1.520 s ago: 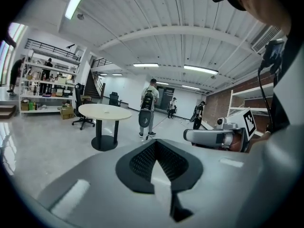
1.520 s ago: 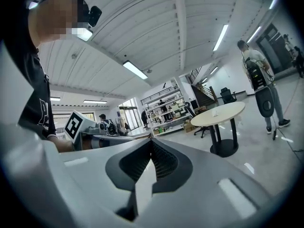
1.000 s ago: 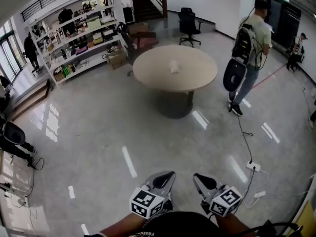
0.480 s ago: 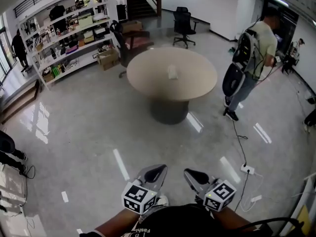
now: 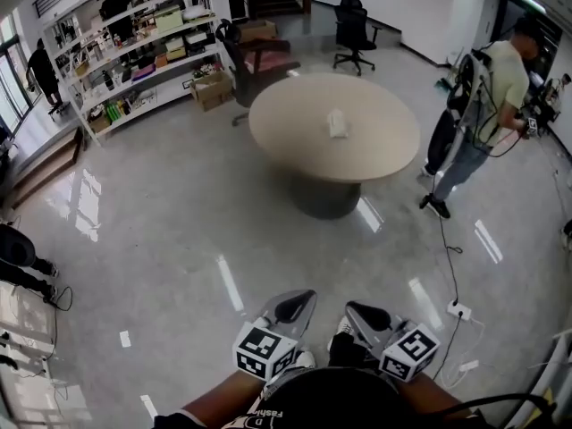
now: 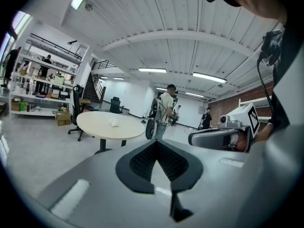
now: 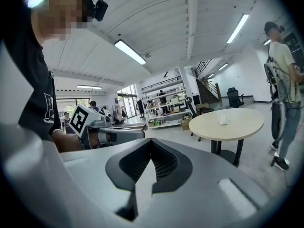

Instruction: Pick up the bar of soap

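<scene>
Head view: the polished grey floor [image 5: 179,231] fills most of the frame, an open stretch running from the bottom edge up to the round table. A long white shelving unit [image 5: 134,56] lines the far left side, with a cardboard box [image 5: 214,90] at its near end. The round beige table [image 5: 384,146] stands on one central pedestal, well apart from the shelves, with bare floor along its near rim. A person with a backpack [image 5: 494,83] stands just off its right edge. A dark office chair [image 5: 356,27] sits beyond the table. A thin cable [image 5: 450,257] trails across the floor to a white power strip [image 5: 459,310] at lower right. The left gripper [image 5: 308,295] and right gripper [image 5: 351,307] sit side by side at the bottom, each with jaws pressed together on nothing. The bar of soap [image 5: 337,122], small and pale, lies near the tabletop's middle, well ahead of both.
</scene>
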### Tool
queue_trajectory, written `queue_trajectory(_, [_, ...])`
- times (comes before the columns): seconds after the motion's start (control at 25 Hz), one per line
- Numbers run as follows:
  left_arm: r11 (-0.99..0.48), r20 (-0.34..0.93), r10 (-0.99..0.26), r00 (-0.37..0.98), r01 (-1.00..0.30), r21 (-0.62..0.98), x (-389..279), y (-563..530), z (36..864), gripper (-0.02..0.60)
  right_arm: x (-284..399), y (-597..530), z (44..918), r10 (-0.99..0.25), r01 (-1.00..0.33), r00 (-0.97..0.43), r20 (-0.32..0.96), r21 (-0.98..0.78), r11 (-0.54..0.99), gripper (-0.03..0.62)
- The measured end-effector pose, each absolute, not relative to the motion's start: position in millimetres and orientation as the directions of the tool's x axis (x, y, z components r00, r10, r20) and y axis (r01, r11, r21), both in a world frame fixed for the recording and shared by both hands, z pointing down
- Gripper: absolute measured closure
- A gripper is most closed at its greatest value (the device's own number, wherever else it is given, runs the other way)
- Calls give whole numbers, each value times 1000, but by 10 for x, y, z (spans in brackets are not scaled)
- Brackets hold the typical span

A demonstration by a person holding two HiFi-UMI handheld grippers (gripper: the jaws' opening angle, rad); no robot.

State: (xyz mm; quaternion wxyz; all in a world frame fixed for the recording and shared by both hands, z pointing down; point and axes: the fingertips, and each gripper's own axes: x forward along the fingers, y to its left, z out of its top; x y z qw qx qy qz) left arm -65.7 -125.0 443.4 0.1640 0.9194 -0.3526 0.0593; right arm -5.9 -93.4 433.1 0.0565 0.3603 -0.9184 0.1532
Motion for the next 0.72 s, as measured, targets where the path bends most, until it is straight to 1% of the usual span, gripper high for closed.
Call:
queue_trajectory(0.24, [-648,241,-672,701,-713,268,-726,-1592,4413,575,-52,-1392,4284,-620,-651,-759,197,-267,711,586])
queue_trajectory(0.48, [-602,274,-708,651,-759,248,-816,-2044,4397,575,-205,-1976,4217,-564,-583,-811,155,-279,763,586])
queue_trajectory(0.72, [-594,276,-719,638,-770,232,-546,-2752,4260,575,143,-2712,4181,-569,-580,-812,133,-296,759,586])
